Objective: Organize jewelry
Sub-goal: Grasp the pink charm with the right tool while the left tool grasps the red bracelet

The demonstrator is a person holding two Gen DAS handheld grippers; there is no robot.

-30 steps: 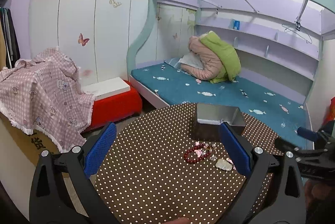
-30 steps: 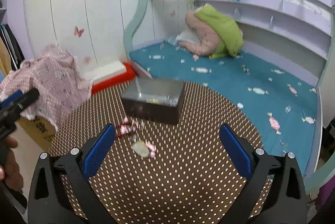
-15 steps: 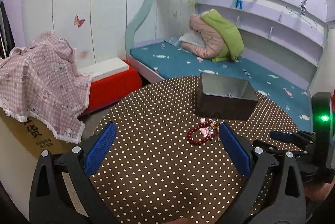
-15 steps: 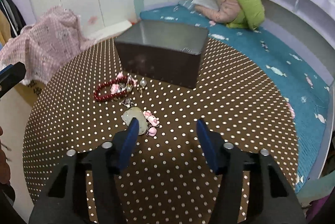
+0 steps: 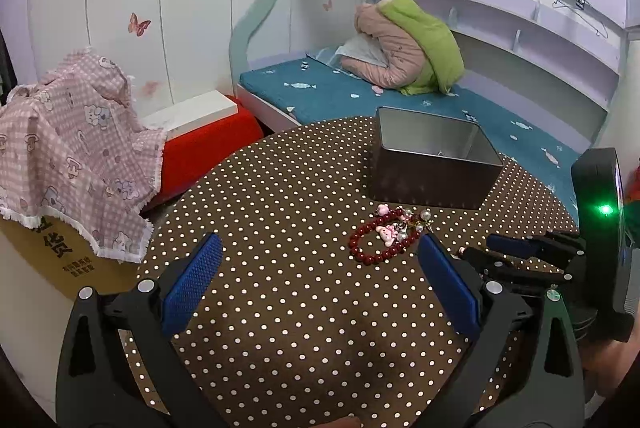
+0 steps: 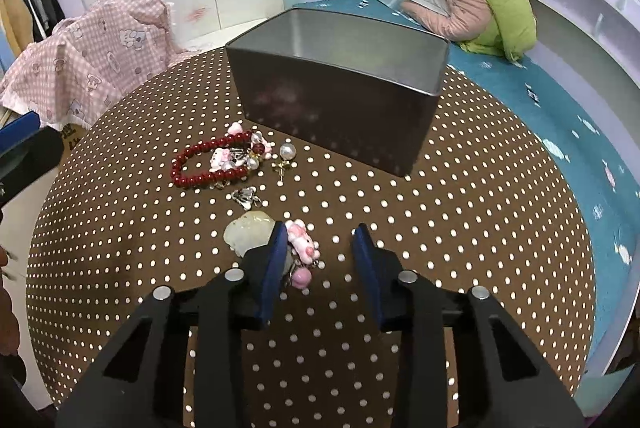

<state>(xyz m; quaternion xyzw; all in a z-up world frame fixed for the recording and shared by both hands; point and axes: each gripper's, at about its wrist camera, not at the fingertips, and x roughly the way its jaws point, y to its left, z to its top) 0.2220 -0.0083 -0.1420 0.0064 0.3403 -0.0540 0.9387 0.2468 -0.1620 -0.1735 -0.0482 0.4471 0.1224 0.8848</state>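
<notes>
On the dotted tabletop (image 6: 460,228): one open tin box (image 6: 340,84), one red bead bracelet (image 6: 204,164) just in front of it, one pearl earring (image 6: 286,156), one pale stone pendant (image 6: 250,233), one pink charm (image 6: 303,245). Right gripper (image 6: 318,252) low over tabletop, partly spread, empty, left finger (image 6: 276,260) between pendant and charm. Left gripper (image 5: 316,280) spread wide, empty, hovering near bracelet.

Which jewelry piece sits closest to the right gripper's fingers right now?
The pink cat charm, lying just inside the right gripper beside its left finger. The red bead bracelet and pearl earring lie farther off, near the metal box.
</notes>
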